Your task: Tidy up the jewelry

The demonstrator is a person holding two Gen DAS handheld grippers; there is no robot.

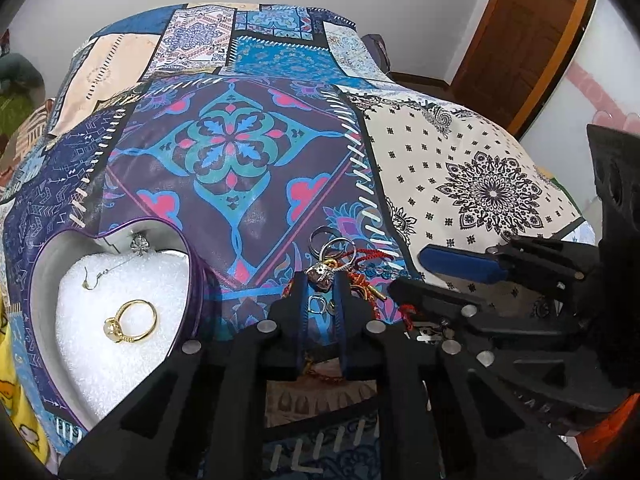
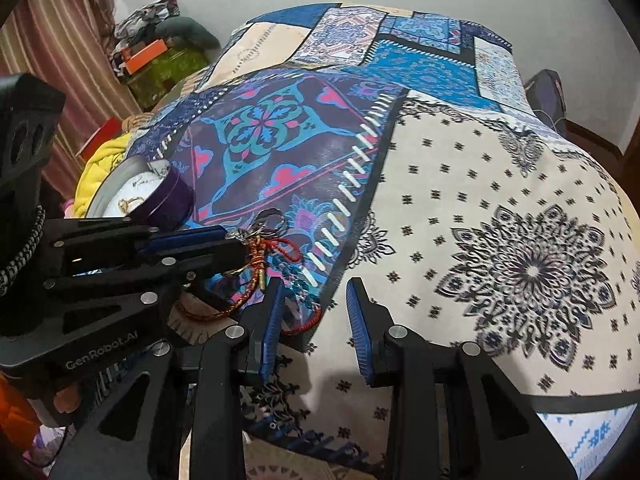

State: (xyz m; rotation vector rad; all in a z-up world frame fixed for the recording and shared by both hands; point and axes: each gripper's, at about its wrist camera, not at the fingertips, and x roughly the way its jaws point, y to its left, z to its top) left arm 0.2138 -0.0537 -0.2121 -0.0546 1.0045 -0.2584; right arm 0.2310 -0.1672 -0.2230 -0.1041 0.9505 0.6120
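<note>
A heart-shaped purple box (image 1: 192, 280) with white foam holds a gold ring (image 1: 134, 322), a hook earring (image 1: 94, 276) and a silver flower stud (image 1: 140, 245). A heap of jewelry lies on the patchwork cloth: silver rings (image 1: 334, 248), red cord bracelets (image 1: 366, 258), a small silver charm (image 1: 320, 274). My left gripper (image 1: 322, 280) is nearly shut around the silver charm in the heap. My right gripper (image 2: 316, 300) is open and empty just right of the heap (image 2: 268, 248); it also shows in the left wrist view (image 1: 436, 276).
The patchwork cloth (image 2: 500, 200) covers a raised surface that drops off at the right and near edges. Clutter and a striped curtain (image 2: 60, 48) stand at the left. A wooden door (image 1: 524, 28) is at the far right.
</note>
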